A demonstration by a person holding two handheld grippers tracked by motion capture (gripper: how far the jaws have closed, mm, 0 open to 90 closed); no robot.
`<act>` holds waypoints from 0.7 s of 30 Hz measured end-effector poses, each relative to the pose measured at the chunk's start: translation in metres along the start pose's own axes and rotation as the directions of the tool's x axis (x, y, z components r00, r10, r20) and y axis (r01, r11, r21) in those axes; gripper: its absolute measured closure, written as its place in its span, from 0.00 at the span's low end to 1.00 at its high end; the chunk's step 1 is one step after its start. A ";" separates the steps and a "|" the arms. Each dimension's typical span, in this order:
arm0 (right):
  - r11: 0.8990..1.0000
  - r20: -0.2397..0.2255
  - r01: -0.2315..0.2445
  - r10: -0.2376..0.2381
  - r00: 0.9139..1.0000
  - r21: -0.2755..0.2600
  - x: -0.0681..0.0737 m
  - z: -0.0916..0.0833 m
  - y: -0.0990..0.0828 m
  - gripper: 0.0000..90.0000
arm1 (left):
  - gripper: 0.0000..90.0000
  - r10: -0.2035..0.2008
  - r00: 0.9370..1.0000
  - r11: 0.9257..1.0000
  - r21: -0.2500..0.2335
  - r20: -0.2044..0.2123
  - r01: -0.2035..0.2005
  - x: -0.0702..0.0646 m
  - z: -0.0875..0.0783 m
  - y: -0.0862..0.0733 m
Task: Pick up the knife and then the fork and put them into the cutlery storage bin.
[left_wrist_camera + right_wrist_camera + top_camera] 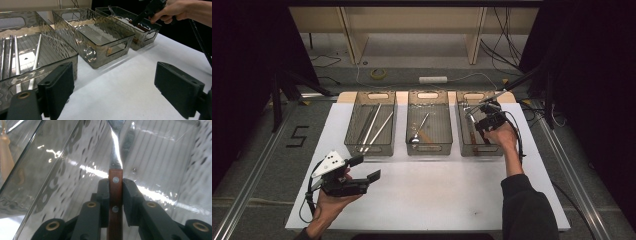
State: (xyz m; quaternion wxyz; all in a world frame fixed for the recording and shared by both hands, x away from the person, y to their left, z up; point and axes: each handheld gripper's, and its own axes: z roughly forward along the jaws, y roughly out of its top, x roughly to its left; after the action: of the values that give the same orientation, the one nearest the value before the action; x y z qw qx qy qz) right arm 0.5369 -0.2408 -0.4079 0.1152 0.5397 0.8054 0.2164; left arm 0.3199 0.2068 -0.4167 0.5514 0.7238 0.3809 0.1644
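Observation:
My right gripper (115, 185) is shut on the wooden handle of a metal utensil (115, 157), whose steel neck points up over the right clear bin (162, 150). From above, this gripper (477, 119) hovers inside the right bin (482, 151). The left gripper view shows it (147, 12) in a hand over the far bin. My left gripper (366, 168) sits low over the white mat at the front left. Its jaws stand wide apart, and its own view (117, 92) shows nothing between them.
Three clear bins stand in a row at the back of the white mat (437, 190). The left bin (371, 150) holds several metal rods (373, 127), the middle bin (428, 149) a spoon (418, 132). Cables trail from both grippers.

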 end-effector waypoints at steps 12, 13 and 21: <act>1.000 -0.021 -0.002 0.001 1.000 -0.021 0.002 -0.006 0.001 0.80 | 0.17 0.002 1.000 1.000 0.002 0.000 -0.002 0.000 0.000 0.000; 1.000 -0.024 -0.005 0.005 1.000 -0.026 0.001 -0.007 0.001 0.79 | 0.17 0.002 1.000 1.000 0.002 0.000 -0.002 0.000 0.000 0.000; 0.998 -0.052 -0.003 0.000 0.999 -0.062 0.002 -0.015 -0.002 0.69 | 0.17 0.004 1.000 1.000 0.005 0.002 -0.004 0.000 0.000 0.000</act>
State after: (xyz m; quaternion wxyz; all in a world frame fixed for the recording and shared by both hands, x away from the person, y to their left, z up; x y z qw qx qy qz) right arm 0.5283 -0.2435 -0.3951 0.1110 0.5307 0.8005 0.2553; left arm 0.3199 0.2068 -0.4168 0.5495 0.7261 0.3794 0.1640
